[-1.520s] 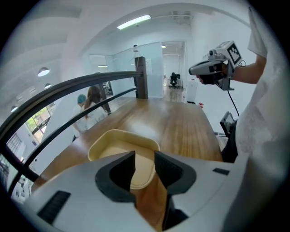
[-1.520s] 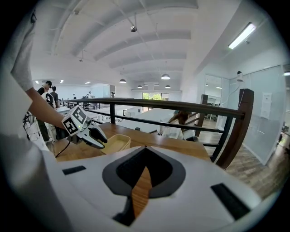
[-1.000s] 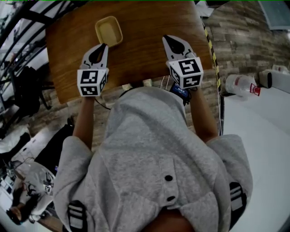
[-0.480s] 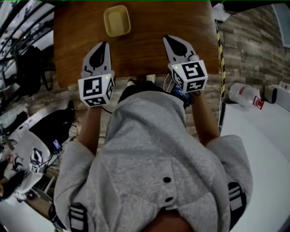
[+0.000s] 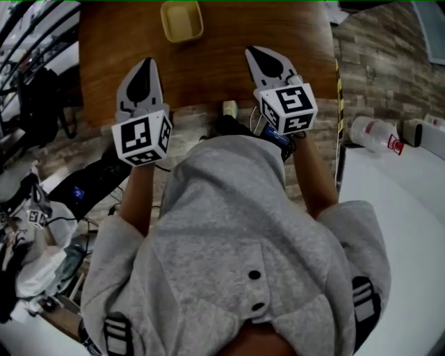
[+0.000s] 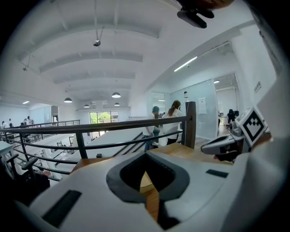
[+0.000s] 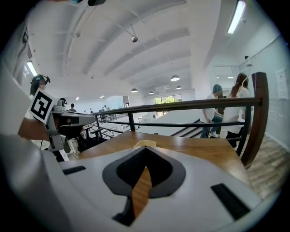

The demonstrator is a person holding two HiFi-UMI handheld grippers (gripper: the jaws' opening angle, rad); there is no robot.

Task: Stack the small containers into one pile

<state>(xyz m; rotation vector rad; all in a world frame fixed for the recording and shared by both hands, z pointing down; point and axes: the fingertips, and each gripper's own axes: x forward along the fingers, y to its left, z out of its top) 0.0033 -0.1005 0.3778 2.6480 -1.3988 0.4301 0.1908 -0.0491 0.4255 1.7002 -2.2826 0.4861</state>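
Observation:
A pale yellow container (image 5: 182, 19) stands alone at the far side of the wooden table (image 5: 208, 69). My left gripper (image 5: 146, 61) hangs over the table's near left part, well short of the container, jaws shut and empty. My right gripper (image 5: 250, 50) hovers over the near right part, also shut on nothing. In the right gripper view the container (image 7: 144, 144) peeks just above the closed right gripper (image 7: 146, 147), with the left gripper (image 7: 74, 120) off to the side. The left gripper view shows the closed left gripper (image 6: 146, 155) and, at right, the right gripper (image 6: 226, 145).
A dark metal railing (image 7: 181, 105) runs beyond the table's far edge, with people (image 6: 163, 124) standing past it. A white surface (image 5: 403, 208) with a plastic bottle (image 5: 372, 132) lies to the right. Bags and cables (image 5: 42, 208) clutter the floor at left.
Both grippers have drawn back from the container toward the table's near edge. The left one, close to the container a second ago, has lifted and its jaws have come together.

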